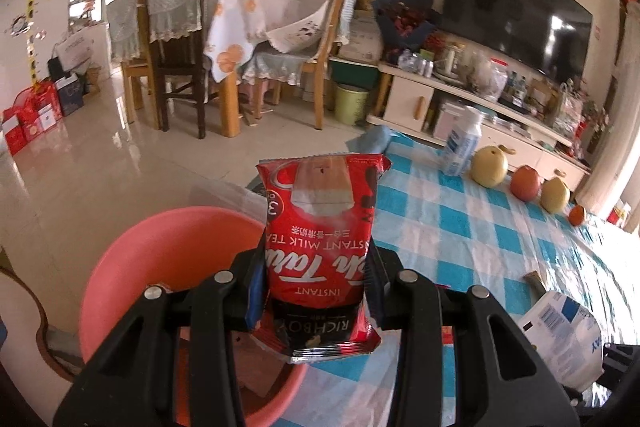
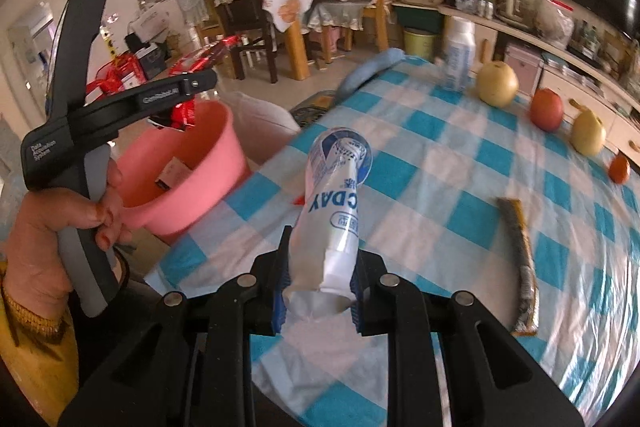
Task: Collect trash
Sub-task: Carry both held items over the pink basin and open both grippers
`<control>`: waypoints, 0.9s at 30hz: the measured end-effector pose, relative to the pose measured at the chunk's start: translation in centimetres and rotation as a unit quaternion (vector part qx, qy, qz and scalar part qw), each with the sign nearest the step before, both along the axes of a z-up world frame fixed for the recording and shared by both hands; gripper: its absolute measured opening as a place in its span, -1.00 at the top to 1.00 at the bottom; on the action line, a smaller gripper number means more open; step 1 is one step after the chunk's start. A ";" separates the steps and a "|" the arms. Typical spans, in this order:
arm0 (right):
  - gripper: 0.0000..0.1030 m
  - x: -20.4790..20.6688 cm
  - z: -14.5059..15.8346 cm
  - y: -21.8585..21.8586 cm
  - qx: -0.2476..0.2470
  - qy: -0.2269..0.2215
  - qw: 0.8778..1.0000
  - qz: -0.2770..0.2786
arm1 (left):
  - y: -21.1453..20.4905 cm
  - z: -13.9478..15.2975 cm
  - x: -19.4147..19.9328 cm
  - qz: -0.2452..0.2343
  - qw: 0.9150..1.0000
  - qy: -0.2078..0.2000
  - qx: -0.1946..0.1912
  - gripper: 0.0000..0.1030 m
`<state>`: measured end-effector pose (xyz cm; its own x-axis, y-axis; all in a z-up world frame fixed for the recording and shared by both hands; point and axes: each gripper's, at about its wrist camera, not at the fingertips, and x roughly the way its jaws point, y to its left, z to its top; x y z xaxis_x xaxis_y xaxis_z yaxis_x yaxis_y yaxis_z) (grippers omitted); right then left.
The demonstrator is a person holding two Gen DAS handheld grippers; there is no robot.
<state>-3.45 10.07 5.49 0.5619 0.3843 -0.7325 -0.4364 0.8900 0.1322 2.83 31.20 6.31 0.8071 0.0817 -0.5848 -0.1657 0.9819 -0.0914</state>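
The red milk-tea packet [image 1: 320,247] is pinched upright in the left hand-held gripper [image 1: 316,291], directly over the near rim of the pink basin [image 1: 160,247], which stands just off the bench's [image 2: 460,187] edge. The crumpled white wrapper [image 2: 332,215] is clamped in the right hand-held gripper [image 2: 318,291], its long axis pointing away over the checked cloth; the basin lies to that gripper's left. The left is the nearer, so its drop probably comes first.
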 end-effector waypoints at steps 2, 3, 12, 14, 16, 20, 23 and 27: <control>0.51 0.3 0.4 1.5 -0.001 -0.004 1.000 0.015 | 0.7 0.1 -0.1 0.013 1.000 -0.001 0.002 0.20; 0.52 0.4 0.5 2.0 -0.002 -0.005 1.000 0.021 | 1.1 0.1 -0.2 0.019 1.000 -0.001 0.001 0.20; 0.51 1.5 1.6 8.9 -0.009 -0.019 0.996 0.092 | 6.0 -0.4 -0.6 0.085 0.996 0.009 -0.013 0.20; 0.51 1.7 1.6 10.3 -0.011 -0.021 0.994 0.106 | 7.3 -0.7 -0.6 0.107 0.994 0.015 -0.015 0.20; 0.51 2.1 1.6 12.0 -0.011 -0.022 0.992 0.121 | 8.7 -1.0 -0.7 0.126 0.992 0.021 -0.024 0.20; 0.51 2.9 1.4 14.6 -0.015 -0.021 0.989 0.144 | 11.2 -1.7 -1.1 0.162 0.986 0.032 -0.039 0.20; 0.51 3.5 0.9 16.5 -0.019 -0.020 0.986 0.163 | 12.6 -2.0 -1.1 0.180 0.982 0.038 -0.046 0.20; 0.45 4.5 -0.3 18.8 -0.030 -0.010 0.982 0.186 | 13.5 -2.7 -0.9 0.192 0.979 0.049 -0.053 0.18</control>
<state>1.03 28.91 5.22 0.4050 0.5227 -0.7502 -0.7352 0.6739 0.0727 1.88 44.73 3.63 0.6682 0.3029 -0.6795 -0.5338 0.8314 -0.1543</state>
